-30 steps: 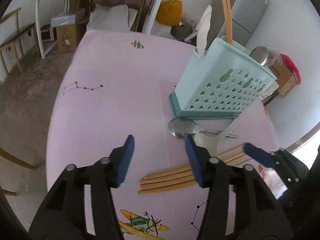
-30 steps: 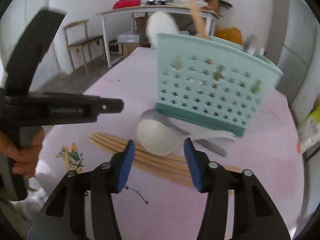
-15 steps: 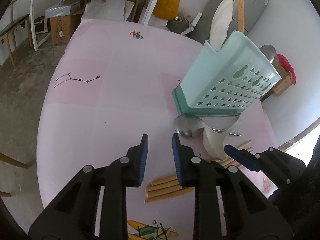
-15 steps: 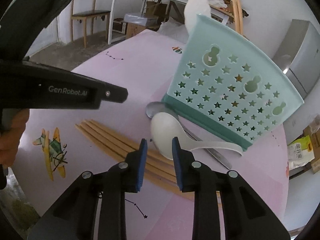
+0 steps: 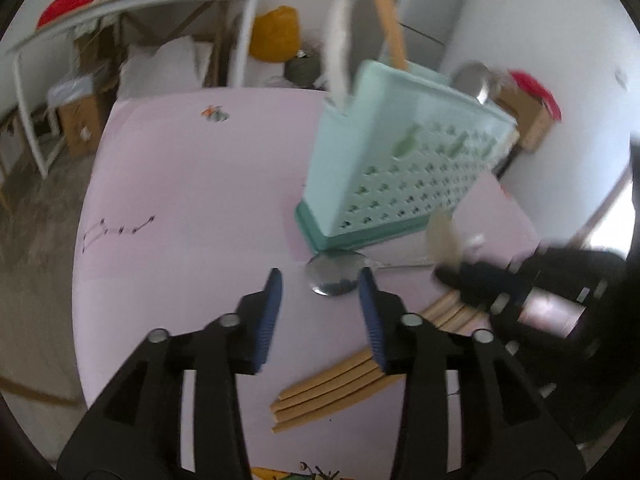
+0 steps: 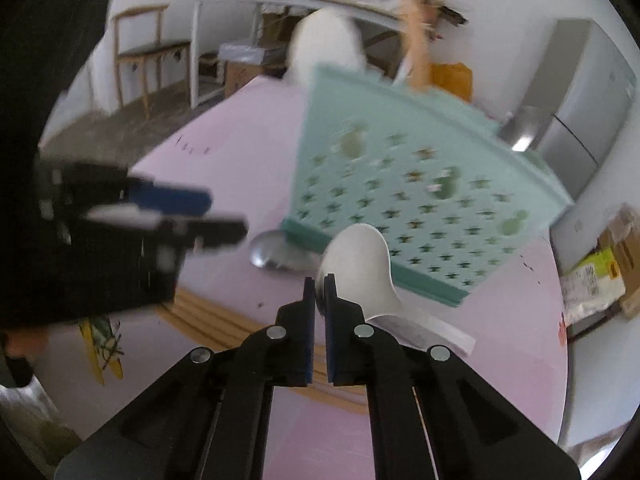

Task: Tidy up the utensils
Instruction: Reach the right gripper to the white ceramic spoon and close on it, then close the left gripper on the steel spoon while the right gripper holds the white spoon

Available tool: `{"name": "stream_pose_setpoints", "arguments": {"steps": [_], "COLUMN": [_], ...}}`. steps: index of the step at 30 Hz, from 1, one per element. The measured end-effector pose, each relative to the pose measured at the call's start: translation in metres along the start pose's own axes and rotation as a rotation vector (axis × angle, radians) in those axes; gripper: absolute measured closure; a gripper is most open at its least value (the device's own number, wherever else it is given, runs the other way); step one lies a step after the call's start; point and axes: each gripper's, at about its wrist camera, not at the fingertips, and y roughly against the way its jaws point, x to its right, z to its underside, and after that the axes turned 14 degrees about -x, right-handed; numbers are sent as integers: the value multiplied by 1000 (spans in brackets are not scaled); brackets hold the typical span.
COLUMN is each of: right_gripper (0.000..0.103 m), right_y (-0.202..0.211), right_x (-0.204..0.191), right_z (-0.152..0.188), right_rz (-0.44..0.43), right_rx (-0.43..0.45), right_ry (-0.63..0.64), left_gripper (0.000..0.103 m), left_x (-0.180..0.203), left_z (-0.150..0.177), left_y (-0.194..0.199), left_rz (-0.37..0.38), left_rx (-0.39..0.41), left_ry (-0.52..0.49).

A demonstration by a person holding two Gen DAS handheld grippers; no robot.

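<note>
l gripper [image 5: 320,292] jaws just reopened, empty; r gripper [image 6: 320,286] jaws just clamped.

Soft daylight, even and fairly bright; both fisheye views are motion-blurred, the utensil holder [image 5: 404,152] smeared, straight edges bowed, corners vignetted black

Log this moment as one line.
right gripper: shut on white ceramic soup spoon | left gripper: open over steel spoon | wooden chopsticks: on pink table
</note>
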Motion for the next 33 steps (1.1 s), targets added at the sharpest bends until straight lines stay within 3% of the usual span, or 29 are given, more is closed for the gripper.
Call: {"name": "stream_pose_setpoints", "arguments": {"steps": [3, 6, 11, 16, 21, 25, 33], "right_gripper": [99, 99, 99, 99, 99, 99, 99], "right_y": [16, 22, 23, 23, 23, 24, 22], "right_x": [29, 53, 76, 81, 87, 89, 91], "right_z": [1, 2, 7, 16, 22, 24, 26], "right_rz": [-39, -69, -98, -118, -129, -128, -136], "right_rx": [23, 40, 51, 62, 73, 77, 75], "right_ry": [-94, -169, -237, -264, -291, -301, -304], "left_gripper": [57, 57, 57, 59, 83, 90, 95], "left_x": [14, 28, 40, 51, 65, 78, 82], "left_z": [-3, -5, -5, -6, -1, 7, -7], "left_y": [-8, -25, -45, -45, -48, -46, -33], "left_rz": [-37, -175, -214, -271, -355, -425, -453], "left_rx": [-32, -76, -139, -113, -94, -58, 46], "left_ry": [-84, -160, -246, -343, -463, -533, -460]}}
